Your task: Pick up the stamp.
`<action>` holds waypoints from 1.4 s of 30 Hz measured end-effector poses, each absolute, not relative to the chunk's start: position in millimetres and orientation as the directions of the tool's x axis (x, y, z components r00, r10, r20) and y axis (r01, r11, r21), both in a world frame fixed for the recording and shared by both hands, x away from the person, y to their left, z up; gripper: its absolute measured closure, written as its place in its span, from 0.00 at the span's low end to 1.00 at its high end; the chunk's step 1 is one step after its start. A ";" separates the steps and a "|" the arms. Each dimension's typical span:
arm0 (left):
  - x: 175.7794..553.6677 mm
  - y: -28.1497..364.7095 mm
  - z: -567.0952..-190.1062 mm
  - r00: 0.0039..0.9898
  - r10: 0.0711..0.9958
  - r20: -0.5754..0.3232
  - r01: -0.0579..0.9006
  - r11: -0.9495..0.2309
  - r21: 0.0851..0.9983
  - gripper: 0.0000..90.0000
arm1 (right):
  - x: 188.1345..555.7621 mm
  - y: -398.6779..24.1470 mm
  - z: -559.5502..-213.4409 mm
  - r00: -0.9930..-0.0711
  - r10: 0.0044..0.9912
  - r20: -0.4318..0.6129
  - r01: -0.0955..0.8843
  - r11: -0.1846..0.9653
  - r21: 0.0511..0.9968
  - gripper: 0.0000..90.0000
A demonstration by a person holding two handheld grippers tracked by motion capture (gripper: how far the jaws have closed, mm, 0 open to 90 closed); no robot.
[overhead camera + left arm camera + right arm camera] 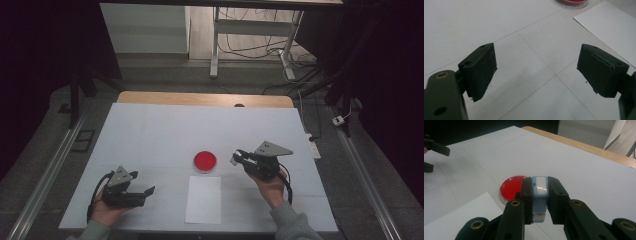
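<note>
Nearest me, my left gripper (150, 191) sits low over the white table cover (150, 130), jaws spread wide with nothing between them, and the sheet of white paper (203, 199) lies just beside it. Okay, the action is on the other side: my right gripper (540, 195) is clamped on a small pale-blue stamp (539, 196), pads pressing both flanks, held clear above the table. It looks like a slim plastic block with a whitish rounded window on its top face and a lighter base poking out below the pads. It sits straight in the grip, no tilt that I can see. Just beyond it lies the round red ink pad (512, 186), flat in a clear rim, near the paper's far edge. My read: inking comes next, so I'd bring the stamp squarely over the red disc, keep it upright, and press down evenly rather than at an edge, so it doesn't twist in the pads.
</note>
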State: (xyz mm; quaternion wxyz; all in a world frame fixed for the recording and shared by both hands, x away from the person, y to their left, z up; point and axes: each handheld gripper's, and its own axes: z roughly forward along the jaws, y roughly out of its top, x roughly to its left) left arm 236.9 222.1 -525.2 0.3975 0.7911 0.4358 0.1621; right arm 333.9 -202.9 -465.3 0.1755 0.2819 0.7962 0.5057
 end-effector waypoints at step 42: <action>236.7 218.1 -527.7 0.577 0.813 -0.080 0.557 -0.321 0.766 0.18 | 306.7 -159.3 -474.7 -0.861 0.508 0.024 0.242 0.367 0.898 0.83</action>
